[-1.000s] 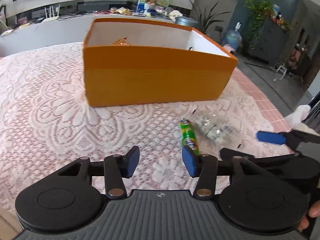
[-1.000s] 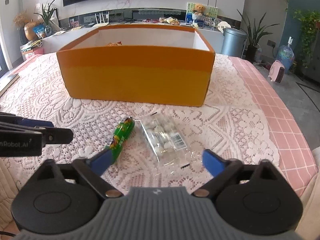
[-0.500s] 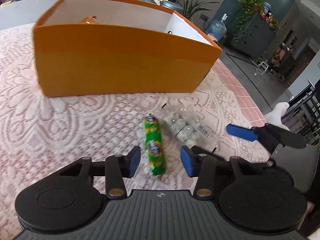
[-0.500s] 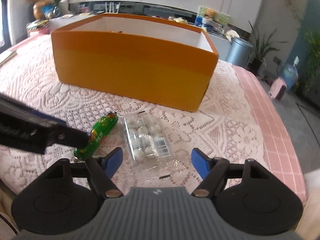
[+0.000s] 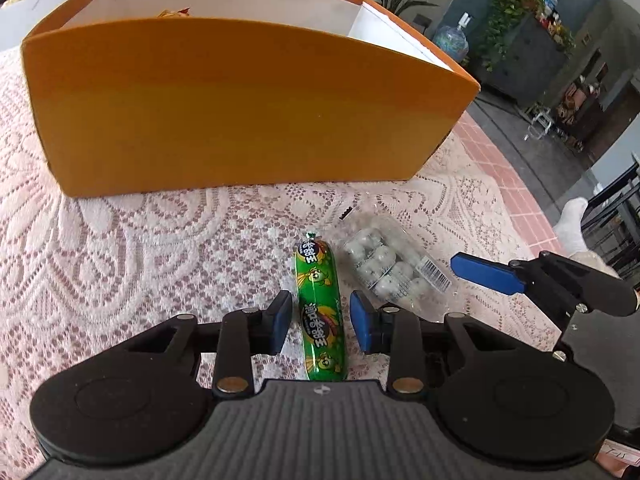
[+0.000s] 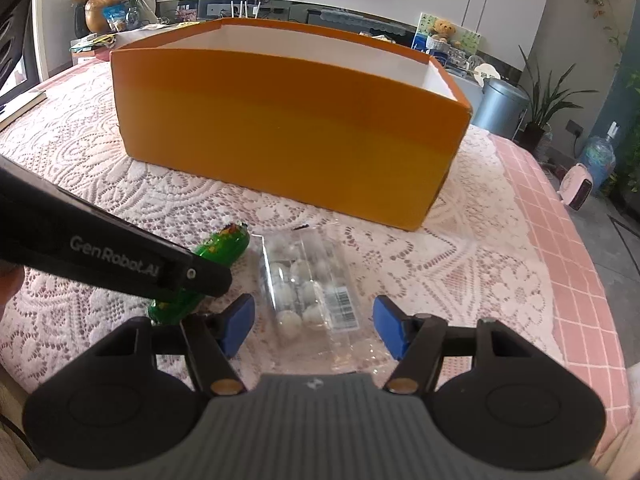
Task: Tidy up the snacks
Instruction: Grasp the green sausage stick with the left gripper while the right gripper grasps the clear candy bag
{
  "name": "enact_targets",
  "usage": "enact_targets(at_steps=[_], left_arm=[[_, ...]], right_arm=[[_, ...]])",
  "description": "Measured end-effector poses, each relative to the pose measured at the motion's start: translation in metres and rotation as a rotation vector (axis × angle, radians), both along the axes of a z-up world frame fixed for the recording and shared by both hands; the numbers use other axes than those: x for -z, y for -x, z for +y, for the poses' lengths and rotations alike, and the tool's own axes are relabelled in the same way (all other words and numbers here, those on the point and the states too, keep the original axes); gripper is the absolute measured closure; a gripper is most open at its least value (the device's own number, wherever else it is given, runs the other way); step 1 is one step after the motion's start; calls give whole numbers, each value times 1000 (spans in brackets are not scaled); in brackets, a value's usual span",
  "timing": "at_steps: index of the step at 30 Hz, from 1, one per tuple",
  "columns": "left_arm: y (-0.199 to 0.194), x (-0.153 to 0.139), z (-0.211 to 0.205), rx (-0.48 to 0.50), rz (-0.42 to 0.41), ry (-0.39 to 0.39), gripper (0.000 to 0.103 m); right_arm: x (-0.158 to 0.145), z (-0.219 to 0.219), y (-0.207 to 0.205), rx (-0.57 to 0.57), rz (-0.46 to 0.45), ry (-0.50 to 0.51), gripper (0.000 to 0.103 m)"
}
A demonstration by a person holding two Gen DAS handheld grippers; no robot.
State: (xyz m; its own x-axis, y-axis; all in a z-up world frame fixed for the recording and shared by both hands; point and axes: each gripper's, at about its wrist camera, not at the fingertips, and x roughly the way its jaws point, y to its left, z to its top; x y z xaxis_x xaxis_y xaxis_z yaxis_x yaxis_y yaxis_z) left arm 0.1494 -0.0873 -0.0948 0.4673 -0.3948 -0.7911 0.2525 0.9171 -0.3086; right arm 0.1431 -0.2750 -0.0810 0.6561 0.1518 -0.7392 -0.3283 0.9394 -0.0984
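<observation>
A green sausage snack (image 5: 319, 308) lies on the lace tablecloth. My left gripper (image 5: 320, 322) is open with its blue pads on either side of the sausage, not touching it. A clear pack of white balls (image 5: 390, 269) lies just right of it. My right gripper (image 6: 314, 324) is open and straddles the near end of that pack (image 6: 308, 288). The sausage (image 6: 216, 256) shows partly behind the left gripper's arm in the right wrist view. The orange box (image 5: 240, 100) stands behind both snacks, with an orange packet inside at its far left.
The lace tablecloth (image 5: 120, 248) covers a pink checked table (image 6: 568, 240) whose edge runs on the right. Beyond it are a grey bin (image 6: 500, 108), plants and a water bottle on the floor.
My left gripper has moved forward and down so the sausage now lies between its pads. My right gripper has moved in over the pack of white balls. Both stay open.
</observation>
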Motion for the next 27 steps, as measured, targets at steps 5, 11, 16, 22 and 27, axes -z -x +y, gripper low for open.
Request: enact_targets(at_steps=[5,11,16,22,27], left_arm=[[-3,0,-11,29,6,-59,64],[-5,0,-12,22,-3,-76,72],[0,1,-11,28,-27,-59,77],[3,-2,1,14,-17,-30,78],[8,-4,13,-7,-4,-27,78]], right_arm=[[2,-6,-8,39,21,-48,40],[7,-7,-13,55,44,-85,40],[10,-3,-13,50,36,-64,39],[12,-5,-15,63,44,-76,37],[13,-8,-16,80,57,-99,38]])
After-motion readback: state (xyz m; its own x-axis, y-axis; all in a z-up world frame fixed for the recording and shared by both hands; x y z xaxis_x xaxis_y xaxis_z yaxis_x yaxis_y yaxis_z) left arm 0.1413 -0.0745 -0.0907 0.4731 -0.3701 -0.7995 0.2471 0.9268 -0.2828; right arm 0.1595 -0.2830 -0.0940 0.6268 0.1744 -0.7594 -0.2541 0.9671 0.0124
